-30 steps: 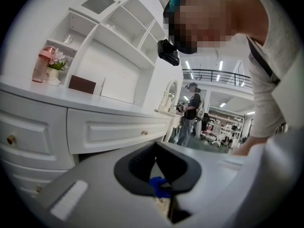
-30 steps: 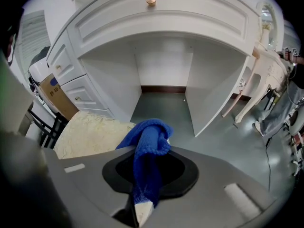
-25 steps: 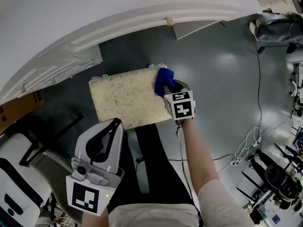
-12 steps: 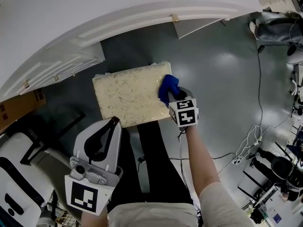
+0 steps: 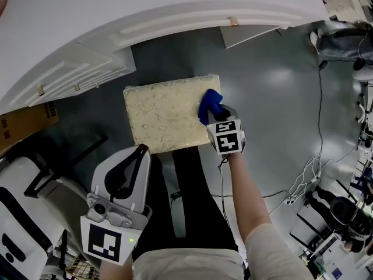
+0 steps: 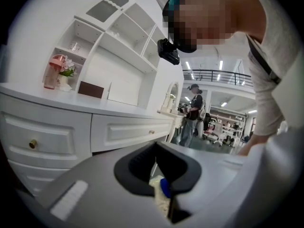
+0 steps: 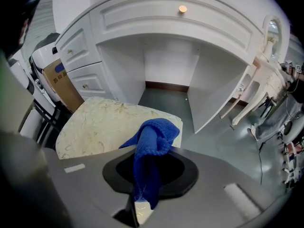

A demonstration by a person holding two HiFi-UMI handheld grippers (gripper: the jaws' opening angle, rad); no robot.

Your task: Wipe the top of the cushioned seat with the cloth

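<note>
a grey, slightly shiny floor (image 5: 274, 98) runs up to a white dressing table (image 5: 145, 16) with curved drawer fronts and a knee-hole in the middle. a cardboard box (image 5: 23, 124) stands at its left end, and a thin cable (image 5: 319, 98) trails across the floor on the right. the cushioned seat (image 5: 166, 112), cream with a faint leafy pattern, stands on the floor just in front of the knee-hole, right by the person's black-trousered legs.

the right gripper (image 5: 214, 114) is held out over the seat's right edge on a bare forearm (image 5: 245, 185). its jaws are clamped tight on the blue cloth (image 5: 210, 104), which bunches up past the tips into a thick folded wad. that wad sits on the right side of the cushion top, nearer the far corner (from its own camera the cloth covers the jaw tips completely). in the right gripper view the cloth (image 7: 151, 146) hangs over the near right part of the seat (image 7: 99, 122), with a white chair (image 7: 266, 75) off to the right.

the left gripper (image 5: 141, 150) hangs back, low beside the person's left leg and just short of the seat's near edge. its jaws are brought together with nothing between them, as its own view (image 6: 156, 163) also shows.
</note>
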